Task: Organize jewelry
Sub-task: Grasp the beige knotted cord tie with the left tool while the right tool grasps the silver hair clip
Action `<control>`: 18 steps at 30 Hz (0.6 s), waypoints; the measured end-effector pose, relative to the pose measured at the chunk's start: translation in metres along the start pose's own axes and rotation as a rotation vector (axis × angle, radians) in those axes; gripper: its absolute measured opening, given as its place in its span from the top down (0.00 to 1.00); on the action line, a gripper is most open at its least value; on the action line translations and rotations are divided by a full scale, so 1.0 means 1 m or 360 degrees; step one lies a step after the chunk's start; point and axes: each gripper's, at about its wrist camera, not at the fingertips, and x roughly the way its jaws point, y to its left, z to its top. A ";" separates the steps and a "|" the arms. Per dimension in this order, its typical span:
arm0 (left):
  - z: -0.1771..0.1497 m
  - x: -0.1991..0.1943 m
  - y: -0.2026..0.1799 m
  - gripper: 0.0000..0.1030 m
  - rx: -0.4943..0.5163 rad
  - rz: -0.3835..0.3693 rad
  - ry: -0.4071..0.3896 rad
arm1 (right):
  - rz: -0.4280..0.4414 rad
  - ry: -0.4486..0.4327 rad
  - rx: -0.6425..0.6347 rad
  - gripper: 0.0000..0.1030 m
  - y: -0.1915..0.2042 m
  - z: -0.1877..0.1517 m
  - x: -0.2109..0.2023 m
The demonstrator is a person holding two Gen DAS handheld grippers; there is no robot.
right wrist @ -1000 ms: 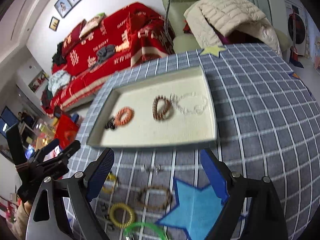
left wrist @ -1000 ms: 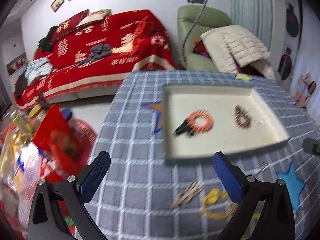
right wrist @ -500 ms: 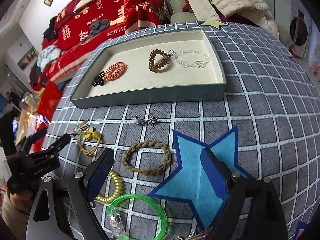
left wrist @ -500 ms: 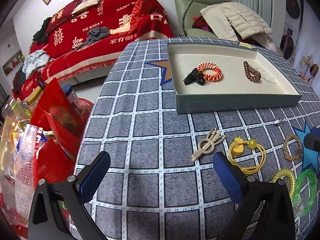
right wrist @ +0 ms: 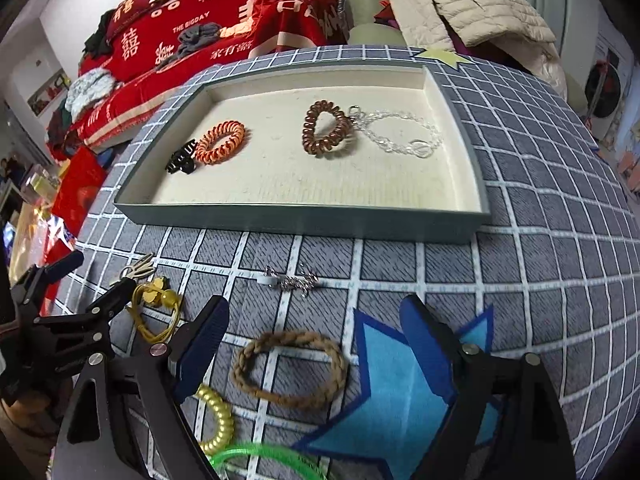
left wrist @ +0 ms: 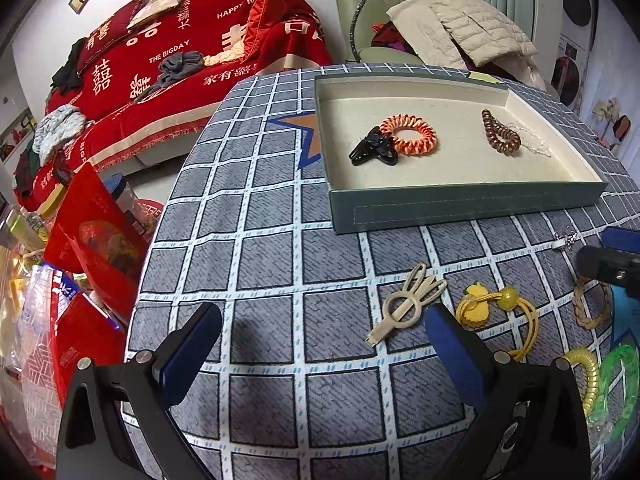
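Observation:
A grey-green tray (left wrist: 464, 204) (right wrist: 304, 220) holds an orange spiral tie (left wrist: 408, 134) (right wrist: 221, 142), a black claw clip (left wrist: 372, 152) (right wrist: 182, 158), a brown spiral tie (left wrist: 500, 134) (right wrist: 326, 128) and a clear bead bracelet (right wrist: 404, 130). In front of it on the cloth lie a beige clip (left wrist: 408, 304), a yellow tie (left wrist: 500, 308) (right wrist: 156, 308), a silver chain (right wrist: 290, 278), a braided brown tie (right wrist: 290, 370) (left wrist: 592, 304), a yellow spiral (right wrist: 218, 420) and a green bangle (left wrist: 618, 376). My left gripper (left wrist: 322, 352) is open, just left of the beige clip. My right gripper (right wrist: 314, 344) is open over the braided tie.
The checked grey cloth (left wrist: 260, 216) has a blue star patch (right wrist: 400, 392). Red bags (left wrist: 92, 248) stand off the table's left edge. A red-covered sofa (left wrist: 180, 60) and a green armchair with a beige jacket (left wrist: 460, 20) stand behind.
Both grippers have drawn back from the tray and come lower over the loose pieces on the cloth. The right one now straddles the braided tie. Both stay open.

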 end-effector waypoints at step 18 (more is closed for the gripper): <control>0.004 -0.008 -0.021 0.33 0.0084 -0.0115 -0.0028 | -0.0124 -0.0070 -0.0224 0.51 0.031 0.003 0.014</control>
